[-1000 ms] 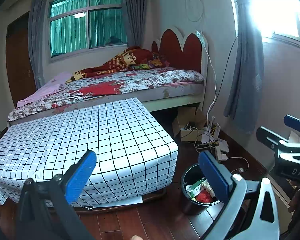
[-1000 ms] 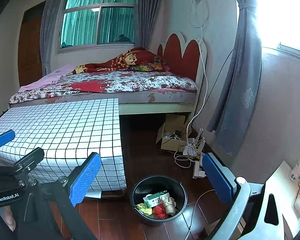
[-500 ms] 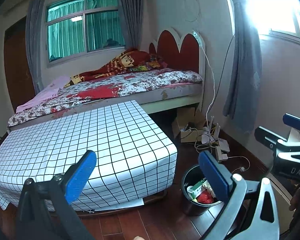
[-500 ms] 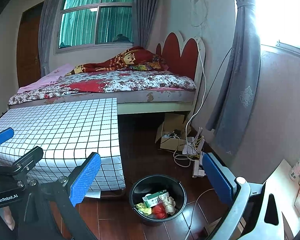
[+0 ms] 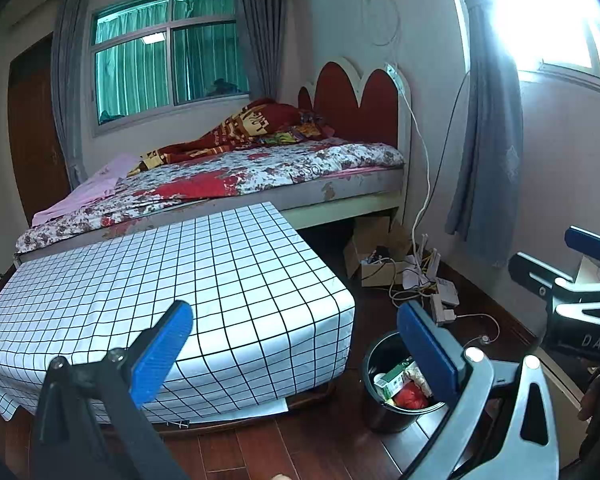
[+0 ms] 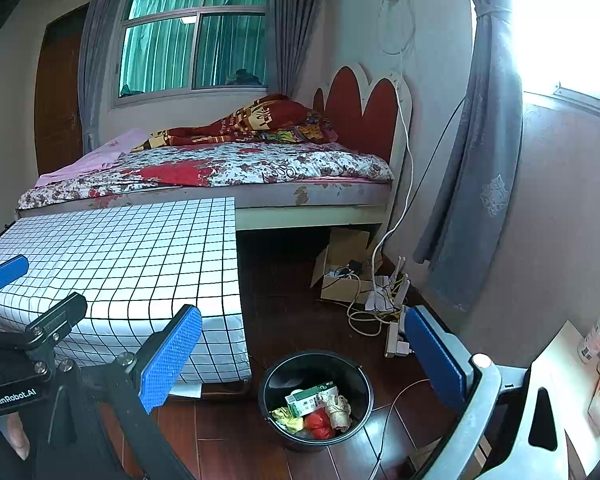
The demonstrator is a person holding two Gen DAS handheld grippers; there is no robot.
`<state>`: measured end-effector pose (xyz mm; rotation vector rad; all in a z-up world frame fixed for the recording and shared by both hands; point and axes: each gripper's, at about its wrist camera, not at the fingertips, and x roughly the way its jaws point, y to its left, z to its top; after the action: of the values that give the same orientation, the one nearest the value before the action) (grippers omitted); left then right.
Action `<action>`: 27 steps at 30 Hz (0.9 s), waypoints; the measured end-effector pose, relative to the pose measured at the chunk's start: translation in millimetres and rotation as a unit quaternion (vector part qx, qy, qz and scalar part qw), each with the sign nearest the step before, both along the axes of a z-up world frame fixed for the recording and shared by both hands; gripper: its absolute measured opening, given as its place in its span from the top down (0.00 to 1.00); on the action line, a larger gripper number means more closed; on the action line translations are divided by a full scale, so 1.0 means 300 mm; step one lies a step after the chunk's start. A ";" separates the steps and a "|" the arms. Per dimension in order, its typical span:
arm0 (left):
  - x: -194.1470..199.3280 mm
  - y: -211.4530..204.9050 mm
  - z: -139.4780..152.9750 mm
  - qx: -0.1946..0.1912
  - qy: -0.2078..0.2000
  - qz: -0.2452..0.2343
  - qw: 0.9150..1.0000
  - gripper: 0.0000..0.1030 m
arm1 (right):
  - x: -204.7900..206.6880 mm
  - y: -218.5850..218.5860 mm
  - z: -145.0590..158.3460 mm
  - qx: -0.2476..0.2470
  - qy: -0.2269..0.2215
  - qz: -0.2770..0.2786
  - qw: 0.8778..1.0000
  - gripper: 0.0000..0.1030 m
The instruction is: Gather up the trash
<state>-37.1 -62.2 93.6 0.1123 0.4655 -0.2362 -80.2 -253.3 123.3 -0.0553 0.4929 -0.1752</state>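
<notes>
A black bin (image 6: pixel 316 396) stands on the wooden floor beside the checkered table; it holds a green carton (image 6: pixel 310 398), red and yellow wrappers and crumpled paper. In the left wrist view the same bin (image 5: pixel 384 408) sits low right, partly behind my right finger. My left gripper (image 5: pixel 296 344) is open and empty, held above the table's near corner. My right gripper (image 6: pixel 304 348) is open and empty too, hovering above the bin. Each gripper shows at the edge of the other's view.
A low table under a white grid cloth (image 6: pixel 132 264) fills the left. Behind it is a bed (image 6: pixel 220 172) with a red headboard. A cardboard box, cables and a power strip (image 6: pixel 392 336) lie on the floor by the wall. A side table with bottles (image 6: pixel 596 336) is at right.
Both views have drifted slightly; the left camera has tilted up a little. Both grippers stay open and empty.
</notes>
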 end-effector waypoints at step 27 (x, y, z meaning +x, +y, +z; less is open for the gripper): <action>-0.010 -0.004 -0.014 0.002 0.000 -0.004 1.000 0.01 | -0.003 -0.014 -0.004 0.005 0.000 -0.001 1.000 0.01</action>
<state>-40.0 -63.3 89.5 0.1182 0.4663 -0.2433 -81.1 -257.4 122.0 -0.0459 0.4940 -0.1756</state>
